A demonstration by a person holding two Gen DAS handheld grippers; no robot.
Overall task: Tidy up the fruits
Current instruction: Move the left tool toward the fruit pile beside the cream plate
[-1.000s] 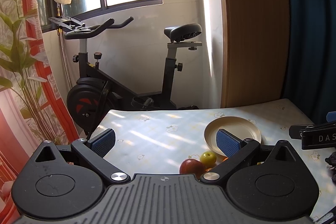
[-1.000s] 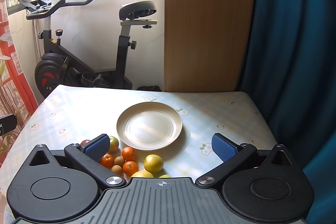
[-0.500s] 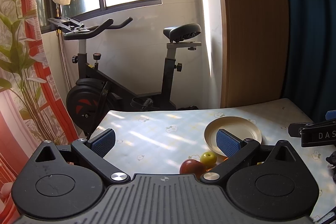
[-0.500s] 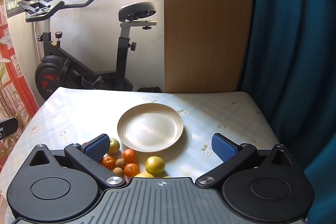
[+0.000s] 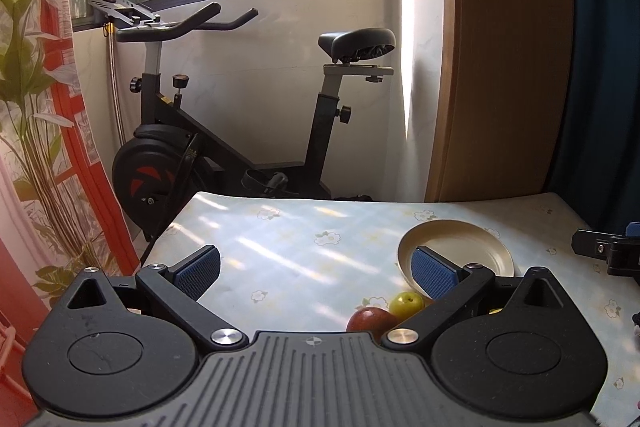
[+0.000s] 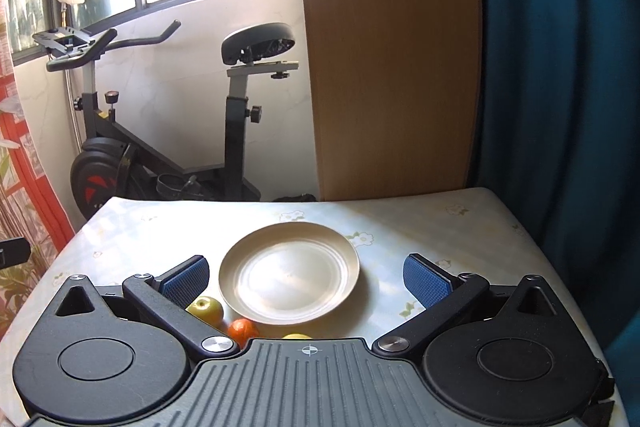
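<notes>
A cream plate (image 6: 289,273) lies bare on the table with the floral cloth (image 6: 420,227). In front of it lie a yellow-green apple (image 6: 206,308), a small orange (image 6: 242,331) and a yellow fruit (image 6: 297,336), mostly hidden behind my gripper body. My right gripper (image 6: 306,277) is open and empty above the plate's near side. In the left wrist view the plate (image 5: 456,247) is at the right, with a red apple (image 5: 368,319) and the yellow-green apple (image 5: 406,303) near it. My left gripper (image 5: 316,271) is open and empty, left of the fruit.
An exercise bike (image 5: 224,131) stands beyond the table's far edge, under a window. A wooden panel (image 6: 388,47) and a blue curtain (image 6: 560,67) are at the back right. A red floral curtain (image 5: 36,147) hangs left. The right gripper's side (image 5: 608,251) shows at the left view's right edge.
My right gripper has moved forward toward the plate; several of the fruits have slid under its body out of sight. My left gripper has shifted a little.
</notes>
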